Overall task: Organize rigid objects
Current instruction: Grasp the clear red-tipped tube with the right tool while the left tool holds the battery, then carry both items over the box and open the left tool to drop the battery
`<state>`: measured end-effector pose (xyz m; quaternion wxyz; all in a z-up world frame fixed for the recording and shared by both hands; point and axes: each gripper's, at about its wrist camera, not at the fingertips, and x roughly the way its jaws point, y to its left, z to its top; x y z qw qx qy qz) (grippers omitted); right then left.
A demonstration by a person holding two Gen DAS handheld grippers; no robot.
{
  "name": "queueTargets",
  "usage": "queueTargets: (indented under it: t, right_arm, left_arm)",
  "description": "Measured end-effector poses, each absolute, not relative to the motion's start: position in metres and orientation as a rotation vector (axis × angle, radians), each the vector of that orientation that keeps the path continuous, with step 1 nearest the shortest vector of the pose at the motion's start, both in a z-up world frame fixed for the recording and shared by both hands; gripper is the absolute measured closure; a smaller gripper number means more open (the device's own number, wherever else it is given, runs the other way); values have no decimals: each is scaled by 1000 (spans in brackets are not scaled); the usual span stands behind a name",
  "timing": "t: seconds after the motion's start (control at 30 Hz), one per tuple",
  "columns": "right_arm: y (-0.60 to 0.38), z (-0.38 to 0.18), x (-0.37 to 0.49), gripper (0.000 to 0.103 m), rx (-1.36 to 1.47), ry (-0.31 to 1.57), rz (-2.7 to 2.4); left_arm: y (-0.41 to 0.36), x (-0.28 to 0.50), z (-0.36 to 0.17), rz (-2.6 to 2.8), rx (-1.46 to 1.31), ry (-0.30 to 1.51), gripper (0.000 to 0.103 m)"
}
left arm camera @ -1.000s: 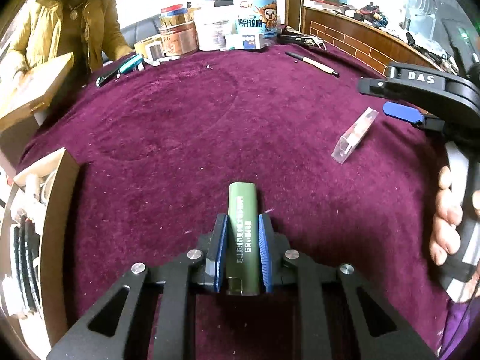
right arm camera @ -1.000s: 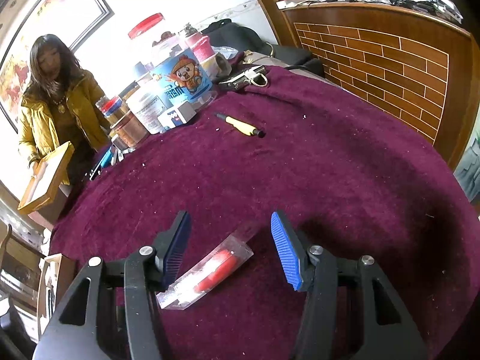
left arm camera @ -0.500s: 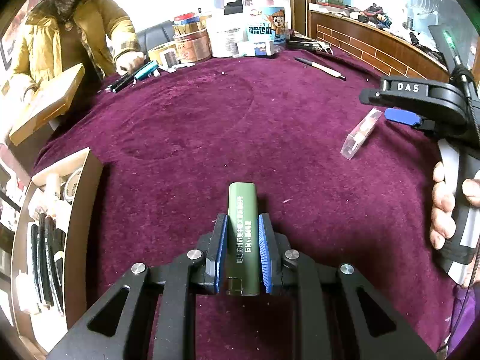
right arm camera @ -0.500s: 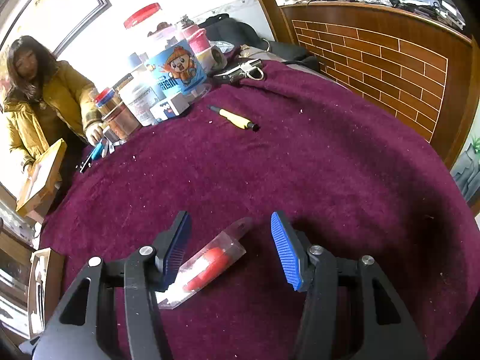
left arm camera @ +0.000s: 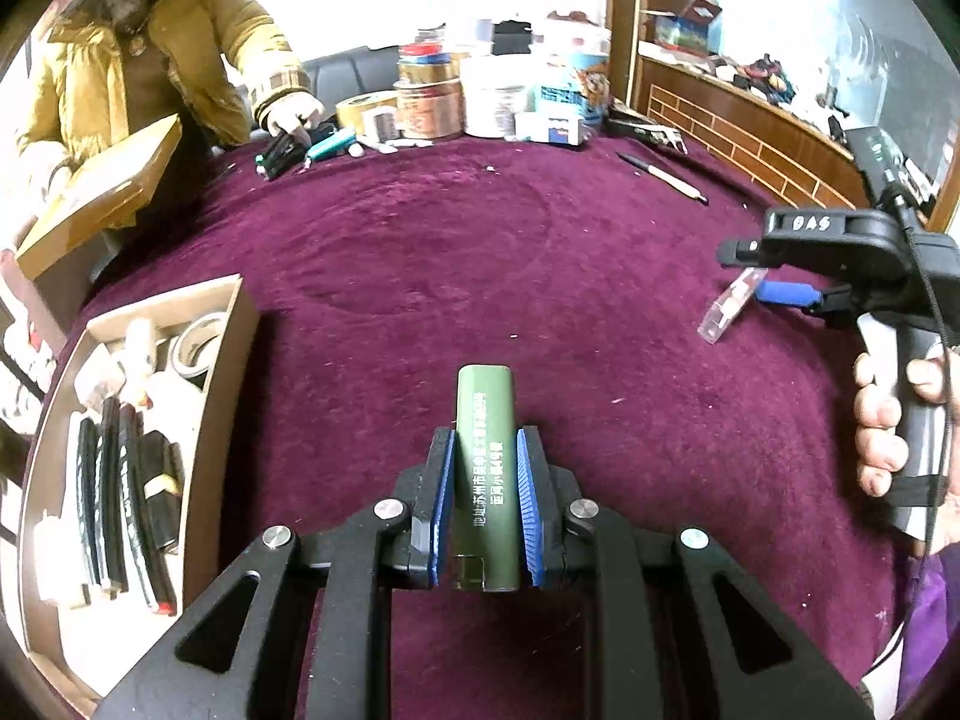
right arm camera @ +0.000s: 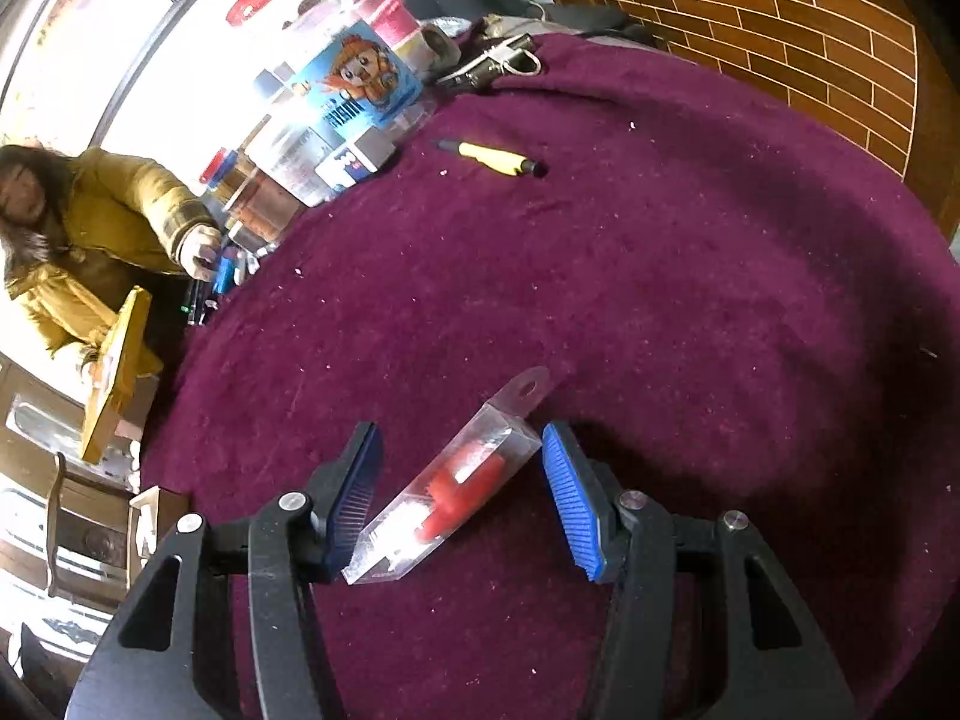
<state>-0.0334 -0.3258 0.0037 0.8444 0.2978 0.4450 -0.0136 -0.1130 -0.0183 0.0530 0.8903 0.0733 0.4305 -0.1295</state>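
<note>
My left gripper [left arm camera: 483, 444] is shut on a green rectangular bar [left arm camera: 483, 420] with white lettering, held above the purple tablecloth [left arm camera: 420, 252]. My right gripper [right arm camera: 462, 456] is open, its blue pads on either side of a clear plastic packet [right arm camera: 456, 480] with a red item inside, which lies on the cloth. In the left wrist view the right gripper [left arm camera: 780, 291] and that packet [left arm camera: 732, 306] show at the right. A wooden box [left arm camera: 225, 372] holding several black and white items stands at the left.
A person in a yellow jacket [left arm camera: 138, 72] holds a wooden box [left arm camera: 102, 180] at the far left and touches pens [left arm camera: 300, 147]. Jars and tins [left arm camera: 480, 96] crowd the far edge. A yellow pen [right arm camera: 489, 157] lies on the cloth. A brick-pattern wall [right arm camera: 780, 48] bounds the right.
My left gripper has shifted left with the green bar, bringing the wooden box into view. My right gripper has closed in around the clear packet. The person has reached for the pens.
</note>
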Motion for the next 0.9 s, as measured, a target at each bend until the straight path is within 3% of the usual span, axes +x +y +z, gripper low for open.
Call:
queueTargets:
  t: [0.2, 0.23, 0.3, 0.37, 0.9]
  right_arm:
    - [-273, 8, -13, 51, 274, 1026, -219]
    - [-265, 7, -11, 55, 208, 1033, -263]
    - [-254, 8, -14, 80, 141, 1016, -281]
    - [-251, 9, -18, 93, 134, 1019, -282]
    - [-167, 57, -68, 92, 393, 1021, 240]
  left_arm:
    - [12, -120, 62, -269, 70, 886, 86]
    - [18, -122, 64, -268, 59, 881, 86]
    - [30, -128, 70, -259, 39, 867, 86]
    - [45, -132, 75, -248, 18, 855, 86]
    - [198, -156, 65, -19, -223, 874, 86]
